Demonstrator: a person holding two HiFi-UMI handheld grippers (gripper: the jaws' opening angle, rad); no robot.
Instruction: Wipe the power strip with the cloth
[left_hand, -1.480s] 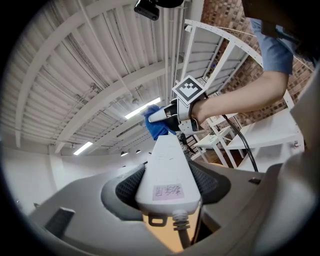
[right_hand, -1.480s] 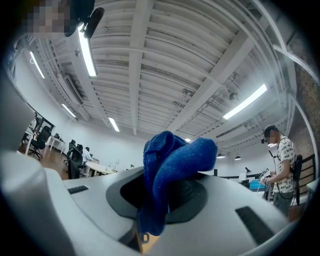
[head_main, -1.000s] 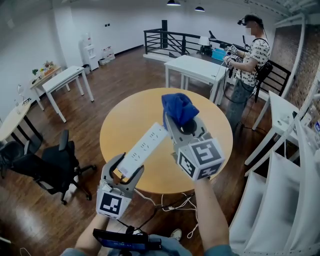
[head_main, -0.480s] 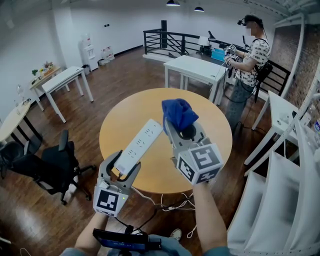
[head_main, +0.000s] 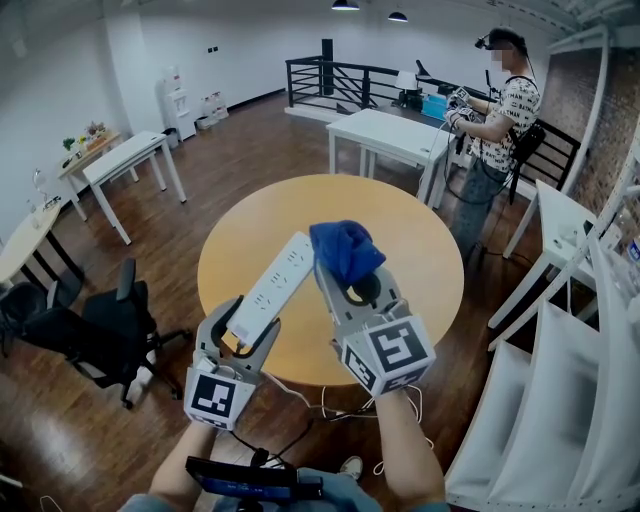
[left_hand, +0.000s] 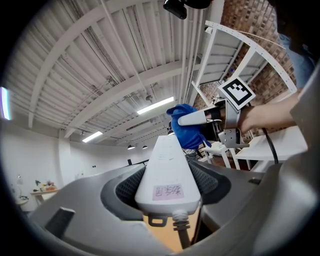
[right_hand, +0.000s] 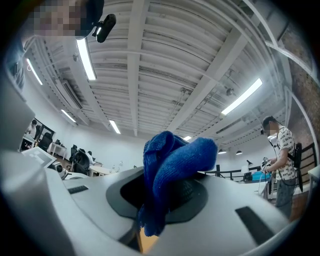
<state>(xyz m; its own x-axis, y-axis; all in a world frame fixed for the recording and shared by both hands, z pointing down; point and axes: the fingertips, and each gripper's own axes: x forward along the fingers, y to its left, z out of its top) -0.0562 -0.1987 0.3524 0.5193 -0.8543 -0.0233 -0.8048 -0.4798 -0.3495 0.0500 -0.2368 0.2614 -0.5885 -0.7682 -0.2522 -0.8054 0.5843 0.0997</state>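
Observation:
My left gripper (head_main: 243, 334) is shut on the cord end of a long white power strip (head_main: 272, 289), which it holds up in the air above the round wooden table (head_main: 420, 250). In the left gripper view the strip (left_hand: 167, 170) runs away from me between the jaws, its cable hanging below. My right gripper (head_main: 343, 272) is shut on a bunched blue cloth (head_main: 345, 248), held close to the strip's far end. The right gripper view shows the cloth (right_hand: 172, 172) pinched between the jaws. The left gripper view also shows the cloth (left_hand: 186, 131) beside the strip's far end.
A white cable (head_main: 335, 408) hangs from the strip below the table edge. White tables (head_main: 395, 135) stand behind the round one, with a person (head_main: 500, 120) beside them. A black office chair (head_main: 95, 335) is at the left, and white shelving (head_main: 560, 400) at the right.
Both grippers have shifted a little to the left and towards me. The blue cloth has come closer to the strip's far end.

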